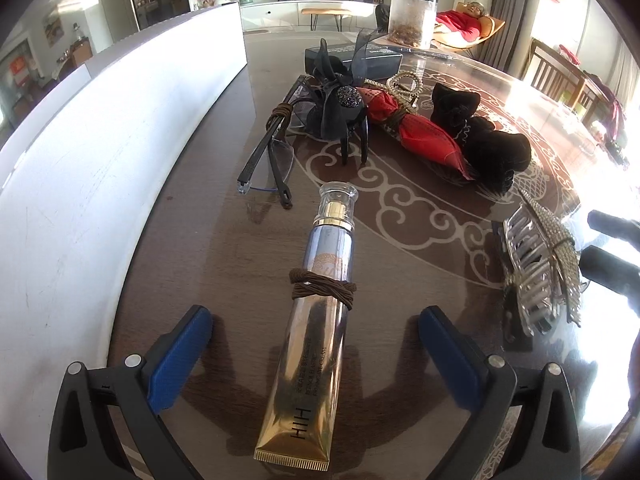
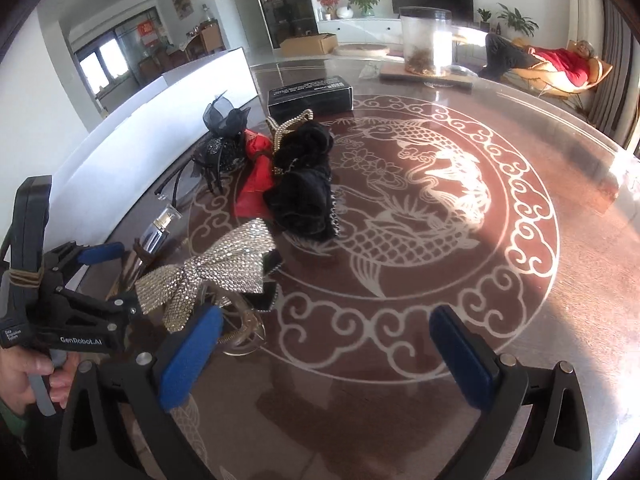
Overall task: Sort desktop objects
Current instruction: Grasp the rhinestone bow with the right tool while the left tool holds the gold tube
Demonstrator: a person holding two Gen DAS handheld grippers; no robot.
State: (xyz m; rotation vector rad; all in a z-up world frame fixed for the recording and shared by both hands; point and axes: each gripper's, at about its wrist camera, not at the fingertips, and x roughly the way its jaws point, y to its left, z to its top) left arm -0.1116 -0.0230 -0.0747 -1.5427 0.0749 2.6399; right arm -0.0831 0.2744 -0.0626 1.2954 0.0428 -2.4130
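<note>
A gold cream tube [image 1: 316,332] with a brown hair tie around it lies on the table between the fingers of my open left gripper [image 1: 316,336], untouched by the blue pads. Beyond it lie folded glasses [image 1: 272,160], a black bow claw clip [image 1: 340,116], a red hair clip [image 1: 416,128] and a black velvet clip [image 1: 488,136]. A rhinestone bow clip [image 1: 552,268] sits at the right. My right gripper [image 2: 328,352] is open over bare table, the rhinestone bow clip [image 2: 216,272] just beyond its left pad. The left gripper [image 2: 68,308] shows at the left, held by a hand.
A long white box [image 1: 120,140] runs along the table's left side. A black box [image 2: 312,94] and a clear jar [image 2: 426,40] on a board stand at the far side. The round table [image 2: 500,320] bears a fish pattern. A person reclines in a chair beyond it.
</note>
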